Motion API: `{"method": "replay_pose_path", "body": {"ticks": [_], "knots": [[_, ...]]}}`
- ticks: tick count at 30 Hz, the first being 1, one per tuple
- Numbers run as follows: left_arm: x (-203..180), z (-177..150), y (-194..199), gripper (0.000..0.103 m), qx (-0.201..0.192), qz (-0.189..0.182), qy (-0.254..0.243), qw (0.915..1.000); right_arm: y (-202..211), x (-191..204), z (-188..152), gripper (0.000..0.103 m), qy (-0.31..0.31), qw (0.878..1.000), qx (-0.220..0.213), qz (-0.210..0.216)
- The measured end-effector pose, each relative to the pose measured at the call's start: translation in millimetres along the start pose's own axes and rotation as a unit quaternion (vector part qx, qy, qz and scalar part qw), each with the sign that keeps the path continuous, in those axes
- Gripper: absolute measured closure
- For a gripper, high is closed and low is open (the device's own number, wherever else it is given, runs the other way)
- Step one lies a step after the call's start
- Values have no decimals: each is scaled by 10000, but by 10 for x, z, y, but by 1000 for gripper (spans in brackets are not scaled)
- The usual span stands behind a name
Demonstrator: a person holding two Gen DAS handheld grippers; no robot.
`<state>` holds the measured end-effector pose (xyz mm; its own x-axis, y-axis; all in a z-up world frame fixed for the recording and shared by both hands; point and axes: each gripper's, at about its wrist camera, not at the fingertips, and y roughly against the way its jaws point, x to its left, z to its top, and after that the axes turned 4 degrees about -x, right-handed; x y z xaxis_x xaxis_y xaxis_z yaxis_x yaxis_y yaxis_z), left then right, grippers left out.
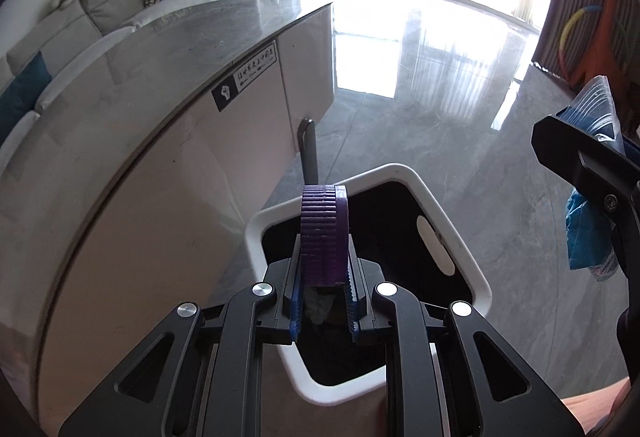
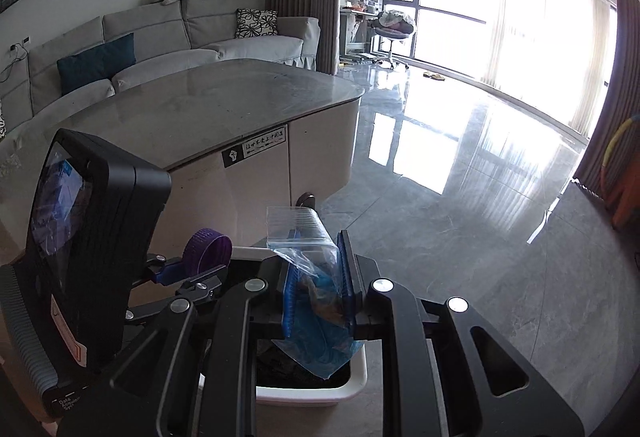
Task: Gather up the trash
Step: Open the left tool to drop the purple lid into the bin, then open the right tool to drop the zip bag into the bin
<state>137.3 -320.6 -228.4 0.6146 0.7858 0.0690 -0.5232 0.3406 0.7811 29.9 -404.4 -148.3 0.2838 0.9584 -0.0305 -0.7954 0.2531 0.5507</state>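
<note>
Both wrist views look steeply down, close, sharing the white bin (image 1: 460, 237).

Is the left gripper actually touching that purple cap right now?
Touching. The left wrist view shows the purple cap pinched on edge between the left gripper's blue fingers, above the white bin.

The bin (image 1: 476, 273) is sitting on the floor (image 1: 460, 141) at lower centre, just right of the counter (image 1: 160, 85). The left gripper (image 1: 324, 237) is holding a cap (image 1: 322, 233) over the bin. At the right edge the right gripper (image 2: 318, 277) is holding a bag (image 2: 316, 317) above the bin's rim.
</note>
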Motion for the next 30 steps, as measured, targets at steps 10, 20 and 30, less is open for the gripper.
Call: {"method": "replay_pose_path", "body": {"ticks": [10, 20, 30], "knots": [[-110, -18, -260, 9, 297, 231, -289, 9989, -90, -47, 0, 83, -13, 9999, 139, -44], [8, 39, -104, 9, 100, 413, -301, 9986, -91, -44, -23, 83, 27, 9999, 166, 35], [430, 36, 155, 9, -234, 981, -95, 9949, -174, 57, -9, 82, 111, 9996, 207, 151]]}}
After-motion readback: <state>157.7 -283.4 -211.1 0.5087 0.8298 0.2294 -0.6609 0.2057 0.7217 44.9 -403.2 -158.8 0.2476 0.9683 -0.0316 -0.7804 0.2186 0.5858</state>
